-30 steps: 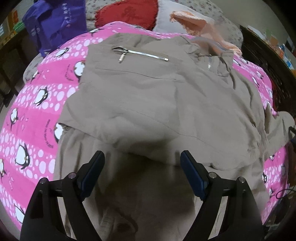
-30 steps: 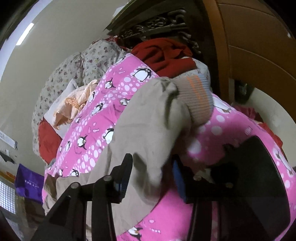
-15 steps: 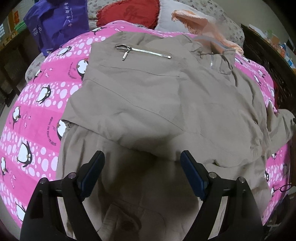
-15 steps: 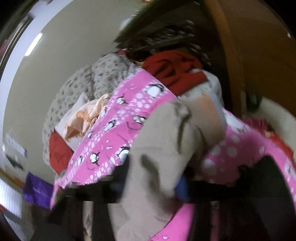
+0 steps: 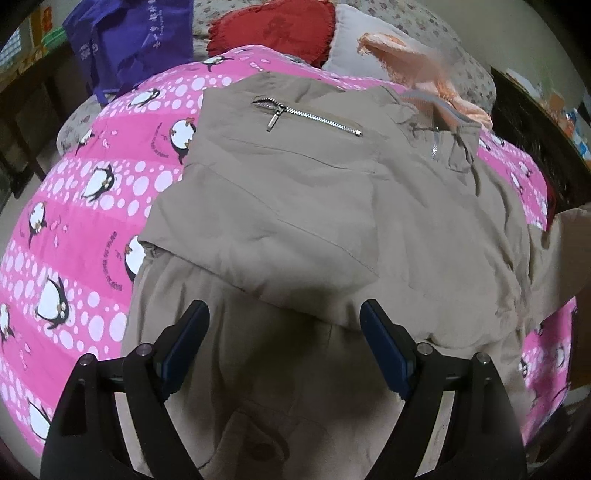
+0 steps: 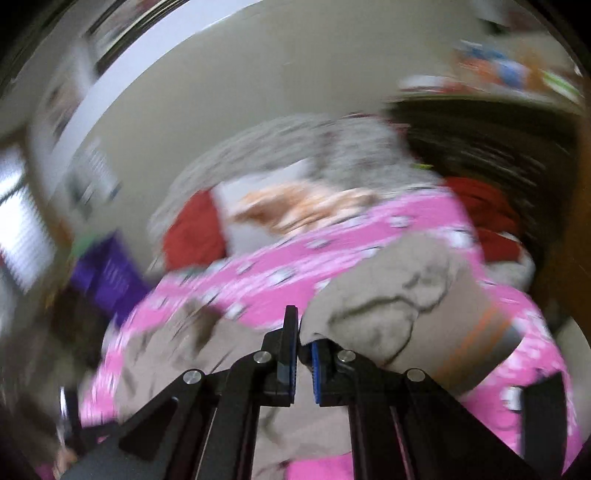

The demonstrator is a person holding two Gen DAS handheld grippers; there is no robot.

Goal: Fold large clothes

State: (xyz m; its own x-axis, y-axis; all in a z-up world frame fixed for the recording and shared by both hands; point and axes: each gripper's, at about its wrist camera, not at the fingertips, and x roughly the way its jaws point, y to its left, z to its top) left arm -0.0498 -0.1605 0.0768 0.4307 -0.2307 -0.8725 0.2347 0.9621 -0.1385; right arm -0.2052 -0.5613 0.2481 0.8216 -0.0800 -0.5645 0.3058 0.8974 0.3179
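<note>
- On the pink penguin-print blanket (image 5: 85, 206): beige jacket (image 5: 295, 206) spread flat, one side folded over the middle, silver pocket zipper (image 5: 310, 118) facing up.
- Above the jacket's lower part: left gripper (image 5: 284, 328), jaws spread wide, nothing between the blue pads (image 5: 384, 350), no contact with the cloth.
- At the far right edge of the left wrist view: a lifted beige sleeve (image 5: 565, 251), raised off the blanket.
- Right wrist view, heavily blurred: right gripper (image 6: 301, 339) with jaws just closed, pinching a bunched fold of the sleeve (image 6: 391, 306); ribbed cuff with an orange stripe (image 6: 487, 339) to the right.
- Beyond the jacket, at the head of the bed: red cushion (image 5: 273, 29), peach cloth (image 5: 410, 62), purple bag (image 5: 125, 40), floral bedding (image 5: 436, 26).
</note>
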